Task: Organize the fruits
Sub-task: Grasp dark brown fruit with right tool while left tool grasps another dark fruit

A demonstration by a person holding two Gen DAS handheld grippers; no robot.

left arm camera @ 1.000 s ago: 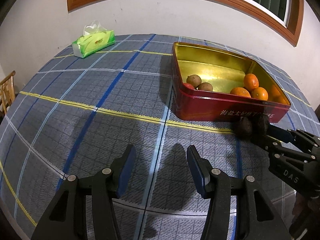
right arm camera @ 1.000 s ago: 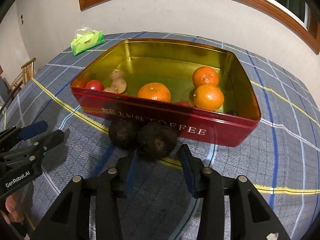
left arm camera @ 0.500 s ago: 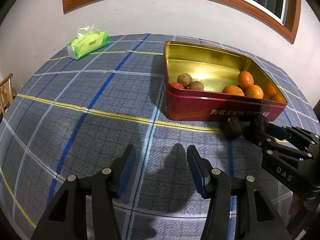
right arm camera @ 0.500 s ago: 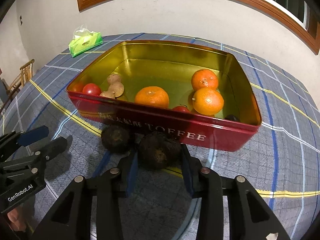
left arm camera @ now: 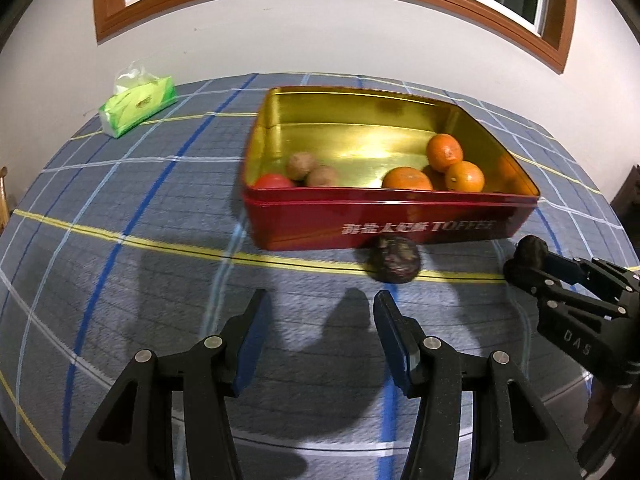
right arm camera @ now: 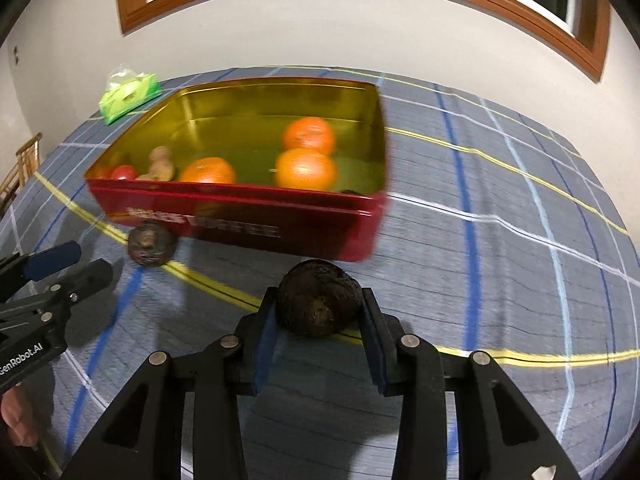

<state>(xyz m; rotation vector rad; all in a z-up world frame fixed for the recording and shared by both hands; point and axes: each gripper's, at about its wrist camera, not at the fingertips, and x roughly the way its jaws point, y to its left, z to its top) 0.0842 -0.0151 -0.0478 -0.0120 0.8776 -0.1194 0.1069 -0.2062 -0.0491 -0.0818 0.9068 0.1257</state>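
Right hand-held gripper [right arm camera: 318, 316] clamped on dark fruit [right arm camera: 318, 304]; left hand-held gripper [left arm camera: 320, 320] open, empty. Lift clear over red tin's [right arm camera: 240, 212] near wall.

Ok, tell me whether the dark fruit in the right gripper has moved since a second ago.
Yes. The dark fruit held by the right gripper, whose jaws just closed on it, has moved right along the red tin, away from the second dark fruit.

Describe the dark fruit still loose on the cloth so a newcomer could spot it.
Find the red toffee tin on the checked tablecloth. A dark wrinkled fruit lies on the cloth against the tin's lettered front wall, on the yellow stripe. Its twin is clamped in the right gripper; this one lies free, ahead of the empty left gripper.
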